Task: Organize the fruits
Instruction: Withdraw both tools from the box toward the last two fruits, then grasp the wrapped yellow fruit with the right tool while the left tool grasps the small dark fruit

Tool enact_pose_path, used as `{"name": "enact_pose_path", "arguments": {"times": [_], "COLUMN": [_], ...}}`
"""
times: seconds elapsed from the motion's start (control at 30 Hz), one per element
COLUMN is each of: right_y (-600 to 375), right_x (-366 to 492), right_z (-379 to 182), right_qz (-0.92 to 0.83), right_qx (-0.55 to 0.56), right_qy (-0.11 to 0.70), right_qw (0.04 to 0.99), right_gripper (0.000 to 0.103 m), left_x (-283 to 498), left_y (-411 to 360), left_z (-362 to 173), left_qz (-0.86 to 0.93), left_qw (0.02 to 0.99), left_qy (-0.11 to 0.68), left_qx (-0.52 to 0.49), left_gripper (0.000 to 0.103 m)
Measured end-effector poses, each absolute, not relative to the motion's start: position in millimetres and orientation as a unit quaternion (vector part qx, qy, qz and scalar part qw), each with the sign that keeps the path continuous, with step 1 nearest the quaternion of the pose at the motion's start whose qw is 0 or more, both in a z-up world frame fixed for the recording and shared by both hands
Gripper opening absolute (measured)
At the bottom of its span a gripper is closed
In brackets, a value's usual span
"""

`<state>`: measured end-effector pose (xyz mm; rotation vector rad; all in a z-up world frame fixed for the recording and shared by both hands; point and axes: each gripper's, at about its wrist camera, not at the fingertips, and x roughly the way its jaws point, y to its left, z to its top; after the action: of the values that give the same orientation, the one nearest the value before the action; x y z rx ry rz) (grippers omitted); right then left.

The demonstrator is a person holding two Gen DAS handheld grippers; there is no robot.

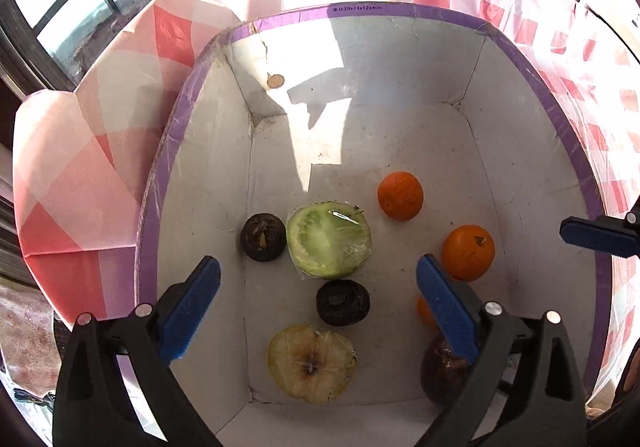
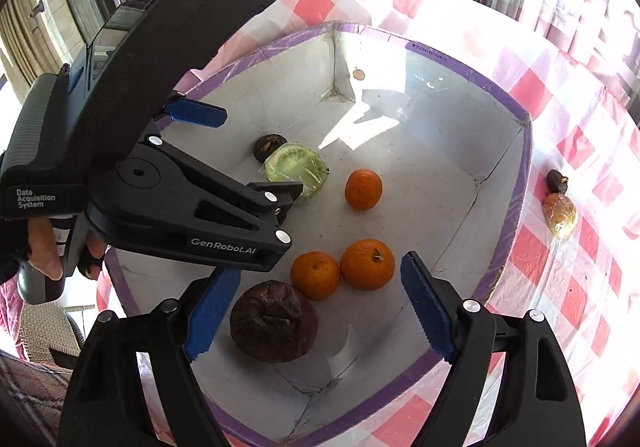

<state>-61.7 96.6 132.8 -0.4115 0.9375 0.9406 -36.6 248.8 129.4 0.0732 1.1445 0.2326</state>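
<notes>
A white box with a purple rim (image 1: pixel 360 13) (image 2: pixel 516 207) holds the fruit. In the left wrist view I see a wrapped green half fruit (image 1: pixel 328 239), a wrapped pale half apple (image 1: pixel 312 363), two dark wrinkled fruits (image 1: pixel 263 237) (image 1: pixel 343 302), two oranges (image 1: pixel 400 195) (image 1: pixel 468 253) and a brown fruit (image 1: pixel 440 375). My left gripper (image 1: pixel 320 307) hangs open and empty above them. My right gripper (image 2: pixel 320 311) is open and empty over a brown wrinkled fruit (image 2: pixel 274 321) and three oranges (image 2: pixel 315 275) (image 2: pixel 367 265) (image 2: pixel 363 189). The green half (image 2: pixel 296 169) shows behind.
A pink and white checked cloth (image 2: pixel 568 151) covers the table. Outside the box on the right lie a small dark fruit (image 2: pixel 557 181) and a wrapped yellowish piece (image 2: pixel 560 215). Windows stand behind the table.
</notes>
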Motion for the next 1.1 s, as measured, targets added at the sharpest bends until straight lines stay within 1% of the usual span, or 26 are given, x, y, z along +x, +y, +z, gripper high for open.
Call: {"name": "enact_pose_path", "arguments": {"times": [0.07,0.17,0.2,0.27,0.33,0.4,0.5,0.6,0.8,1.0,1.03,1.07,1.1], "right_y": [71.9,31.3,19.4,-8.9,-36.1,-55.9,-66.2,-59.0,-18.9,3.3,3.4,1.5,-1.3], "right_x": [-51.8,-24.5,-10.2,20.2,53.6,87.5,127.5,156.6,199.2,219.9,219.9,218.8,219.1], "right_z": [143.4,150.5,147.2,138.4,122.5,99.0,61.1,37.6,17.7,11.0,10.9,11.6,12.6], "right_qz": [0.45,0.43,0.413,0.371,0.325,0.287,0.259,0.269,0.327,0.378,0.384,0.39,0.391], "right_qx": [-0.156,-0.099,-0.082,-0.045,-0.012,-0.006,-0.035,-0.091,-0.183,-0.191,-0.192,-0.191,-0.189], "right_qy": [0.415,0.403,0.404,0.416,0.442,0.471,0.504,0.494,0.451,0.427,0.424,0.417,0.409], "right_qw": [0.776,0.802,0.812,0.829,0.836,0.834,0.823,0.822,0.81,0.799,0.798,0.798,0.803], "right_gripper": [0.08,0.085,0.085,0.086,0.087,0.087,0.087,0.087,0.087,0.087,0.086,0.075,0.062], "left_x": [-22.8,5.3,14.9,30.3,41.6,49.0,55.9,53.5,40.9,42.6,44.6,47.4,51.1], "left_y": [233.0,211.6,206.0,192.2,175.2,159.0,128.1,93.6,53.9,46.6,46.0,44.6,43.3], "left_z": [143.2,160.9,167.6,180.7,196.4,204.0,203.9,199.9,185.3,177.4,177.8,177.9,178.2], "left_qz": [0.126,0.161,0.165,0.169,0.162,0.15,0.129,0.107,0.096,0.118,0.12,0.121,0.12], "left_qw": [0.846,0.858,0.864,0.879,0.894,0.902,0.9,0.901,0.891,0.883,0.883,0.883,0.883], "left_qy": [0.513,0.478,0.466,0.439,0.416,0.405,0.416,0.42,0.444,0.454,0.454,0.453,0.453], "left_qx": [0.067,0.097,0.097,0.083,0.045,0.011,-0.02,-0.018,-0.01,-0.022,-0.023,-0.026,-0.028], "left_gripper": [0.101,0.101,0.101,0.101,0.101,0.101,0.101,0.101,0.101,0.101,0.101,0.101,0.101]}}
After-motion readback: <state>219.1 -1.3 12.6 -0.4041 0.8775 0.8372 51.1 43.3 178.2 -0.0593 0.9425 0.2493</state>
